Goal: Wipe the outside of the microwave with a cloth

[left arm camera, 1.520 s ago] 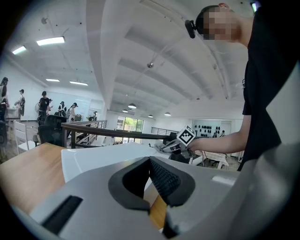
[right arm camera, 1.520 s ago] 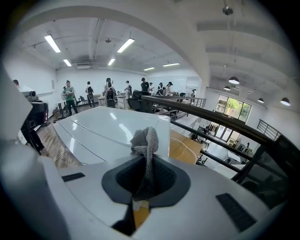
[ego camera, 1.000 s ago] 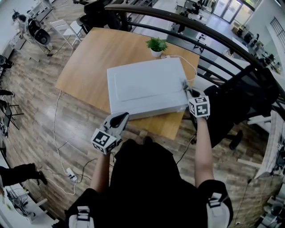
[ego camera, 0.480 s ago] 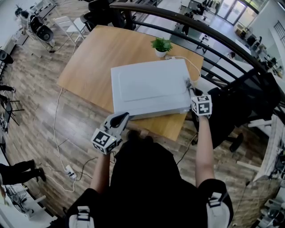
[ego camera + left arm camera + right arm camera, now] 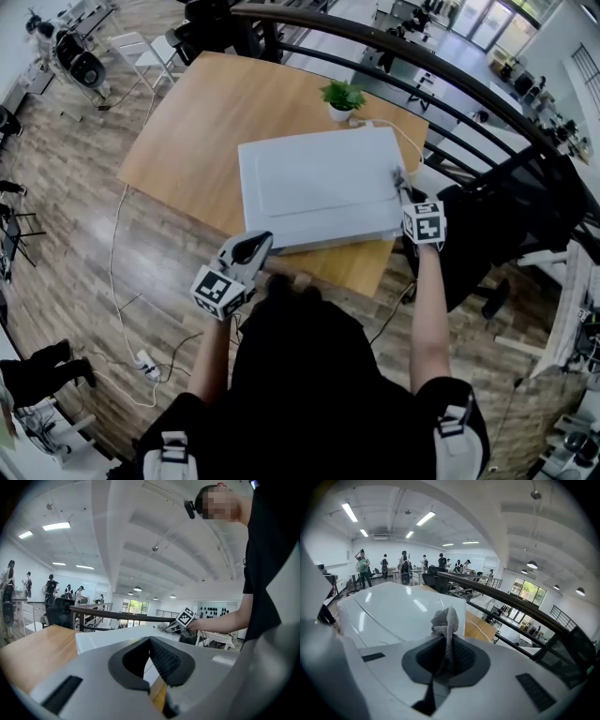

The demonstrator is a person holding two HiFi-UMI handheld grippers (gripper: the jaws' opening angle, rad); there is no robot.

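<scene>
My left tongs (image 5: 150, 641) hang low by the near front corner of the white box-shaped microwave (image 5: 319, 183). They are pinched together with nothing in them. My right tongs (image 5: 450, 641) squeeze the small grey knitted cloth (image 5: 445, 618) and press it on the right edge of the top. They have hardly moved in the last second, so I think the wiping has stalled here. The top looks smooth, shiny and clean, on the wooden table (image 5: 197, 122) ahead of both tongs.
</scene>
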